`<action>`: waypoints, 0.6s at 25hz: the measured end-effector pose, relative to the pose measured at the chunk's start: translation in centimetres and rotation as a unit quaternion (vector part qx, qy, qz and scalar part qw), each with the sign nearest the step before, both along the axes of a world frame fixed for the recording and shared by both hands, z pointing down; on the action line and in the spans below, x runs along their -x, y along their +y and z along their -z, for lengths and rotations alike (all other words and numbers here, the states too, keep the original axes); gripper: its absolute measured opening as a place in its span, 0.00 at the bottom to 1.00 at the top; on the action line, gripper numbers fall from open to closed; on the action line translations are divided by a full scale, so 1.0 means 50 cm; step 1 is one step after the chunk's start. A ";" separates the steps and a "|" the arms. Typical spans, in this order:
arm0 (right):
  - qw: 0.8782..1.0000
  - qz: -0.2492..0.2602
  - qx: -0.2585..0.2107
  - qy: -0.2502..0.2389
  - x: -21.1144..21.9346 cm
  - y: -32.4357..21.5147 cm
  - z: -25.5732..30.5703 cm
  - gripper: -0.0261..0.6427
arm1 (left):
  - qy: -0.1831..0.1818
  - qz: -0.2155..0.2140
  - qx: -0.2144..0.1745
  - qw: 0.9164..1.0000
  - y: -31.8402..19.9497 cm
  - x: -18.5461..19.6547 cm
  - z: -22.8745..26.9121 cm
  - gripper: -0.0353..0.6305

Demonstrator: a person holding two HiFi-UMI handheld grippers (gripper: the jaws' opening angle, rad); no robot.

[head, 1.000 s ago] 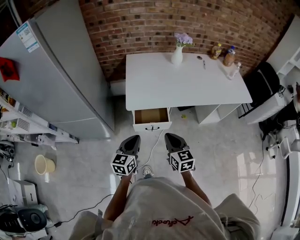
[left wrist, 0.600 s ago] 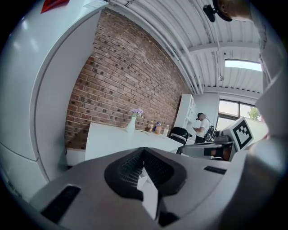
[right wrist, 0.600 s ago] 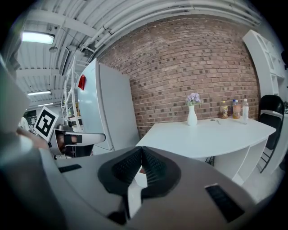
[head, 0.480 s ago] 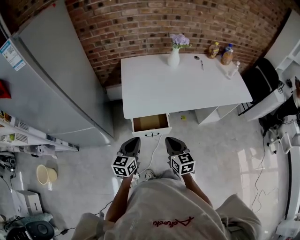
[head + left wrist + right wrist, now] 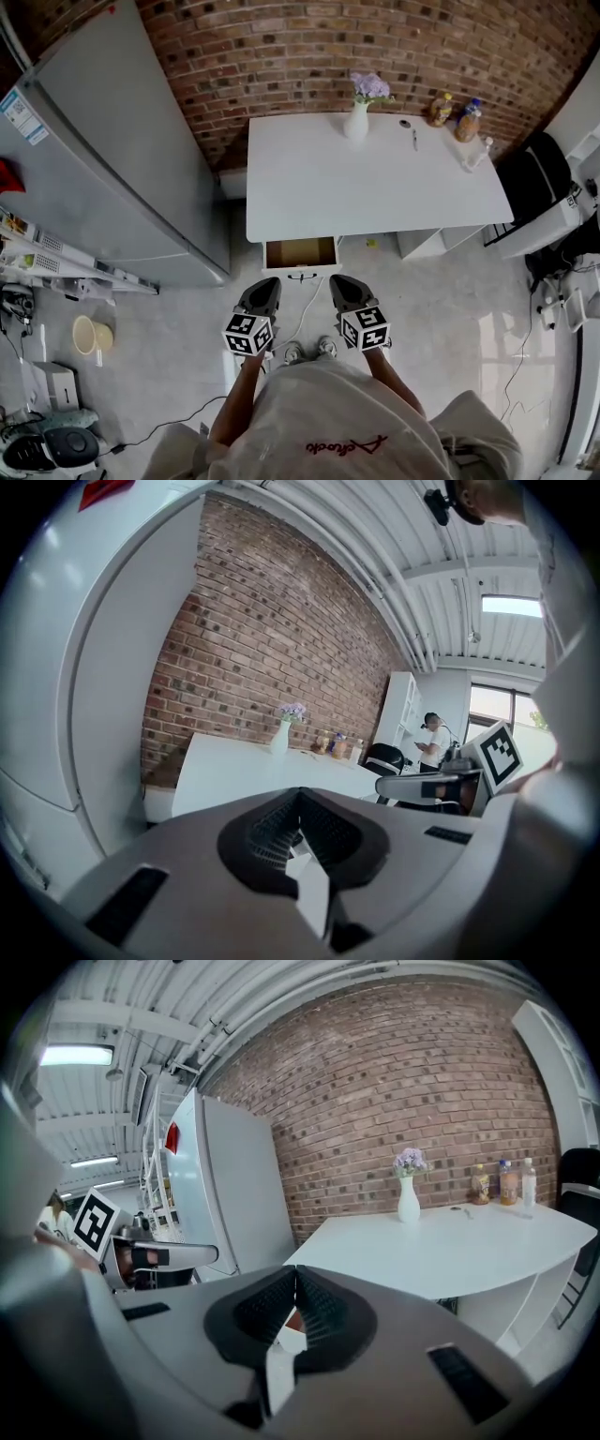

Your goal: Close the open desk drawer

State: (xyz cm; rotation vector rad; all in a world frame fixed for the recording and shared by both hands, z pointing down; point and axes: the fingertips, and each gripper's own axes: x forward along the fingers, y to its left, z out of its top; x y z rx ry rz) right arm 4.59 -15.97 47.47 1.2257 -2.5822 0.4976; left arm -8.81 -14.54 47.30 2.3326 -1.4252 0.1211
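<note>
In the head view a white desk [image 5: 375, 178] stands against the brick wall. Its left drawer [image 5: 301, 253] is pulled out, showing a brown inside and a dark handle [image 5: 302, 277] on the front. My left gripper [image 5: 270, 281] and right gripper [image 5: 337, 280] hang side by side just short of that front, both shut and holding nothing. The left gripper view shows the shut left gripper [image 5: 298, 795] pointing at the desk [image 5: 234, 772]. In the right gripper view the right gripper [image 5: 295, 1274] is shut too, facing the desk [image 5: 450, 1241].
A tall grey fridge [image 5: 112, 150] stands left of the desk. On the desk are a white vase [image 5: 356, 120] with flowers and bottles [image 5: 455, 111]. A black chair [image 5: 530, 169] sits at the right. A cable [image 5: 305, 314] lies on the floor below the drawer, and a bucket [image 5: 89, 333] at the left.
Both grippers have moved forward together and now sit closer to the drawer front. The person's shoes have come into view below them. Both stay shut.
</note>
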 end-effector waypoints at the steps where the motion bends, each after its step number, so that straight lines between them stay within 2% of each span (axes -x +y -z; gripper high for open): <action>1: 1.000 0.003 0.000 -0.002 0.002 -0.003 -0.002 0.07 | -0.001 0.004 0.001 1.000 -0.001 0.003 -0.002 0.07; 7: 1.000 0.021 0.006 -0.006 0.022 -0.011 -0.008 0.07 | -0.008 0.017 0.005 1.000 -0.002 0.018 -0.007 0.07; 15: 0.999 0.036 0.030 0.008 0.026 -0.003 -0.029 0.07 | -0.003 0.021 0.036 0.999 0.004 0.024 -0.042 0.07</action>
